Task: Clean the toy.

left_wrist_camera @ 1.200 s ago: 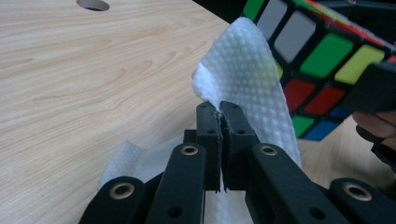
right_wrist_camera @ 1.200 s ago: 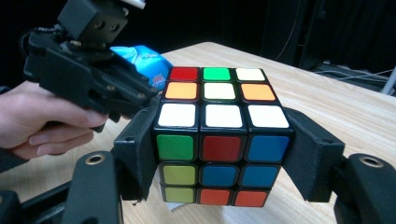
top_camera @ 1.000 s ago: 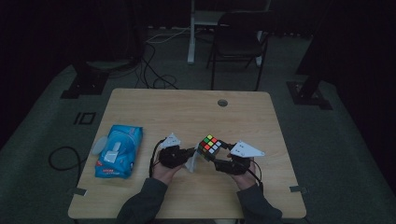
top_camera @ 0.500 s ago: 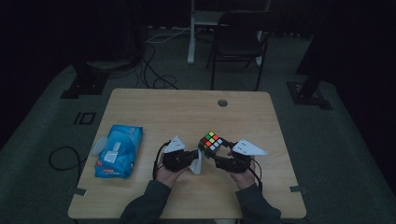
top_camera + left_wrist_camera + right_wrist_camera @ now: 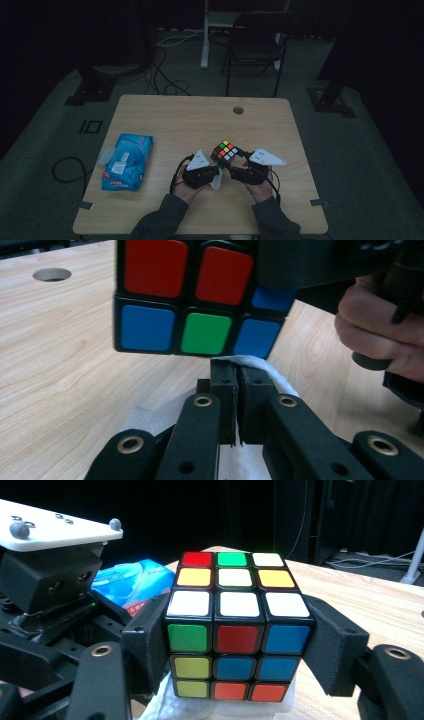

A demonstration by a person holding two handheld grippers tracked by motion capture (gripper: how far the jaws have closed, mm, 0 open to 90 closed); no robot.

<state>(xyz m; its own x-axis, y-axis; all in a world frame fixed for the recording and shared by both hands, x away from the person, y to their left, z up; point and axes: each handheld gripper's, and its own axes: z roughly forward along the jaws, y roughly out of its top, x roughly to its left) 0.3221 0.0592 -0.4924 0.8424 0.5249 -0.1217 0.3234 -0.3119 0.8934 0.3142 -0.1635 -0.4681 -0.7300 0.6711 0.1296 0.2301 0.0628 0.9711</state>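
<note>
My right gripper [image 5: 235,650] is shut on a scrambled Rubik's cube [image 5: 235,635], one jaw on each side, and holds it just above the table. In the high view the cube [image 5: 226,151] is at the front middle of the wooden table [image 5: 175,120], between both hands. My left gripper [image 5: 235,385] is shut on a white tissue [image 5: 250,362], whose fold sits right under the cube [image 5: 195,300]. In the right gripper view the tissue [image 5: 200,705] bunches beneath the cube's lower edge. The left gripper [image 5: 216,174] points right, toward the cube.
A blue pack of wipes [image 5: 125,161] lies on the table's left side. A cable hole [image 5: 238,110] is near the far edge. A dark chair [image 5: 255,45] and floor cables stand beyond the table.
My left gripper has shifted a little to the right with the tissue, closer in under the cube. The right gripper and cube have stayed in place.
</note>
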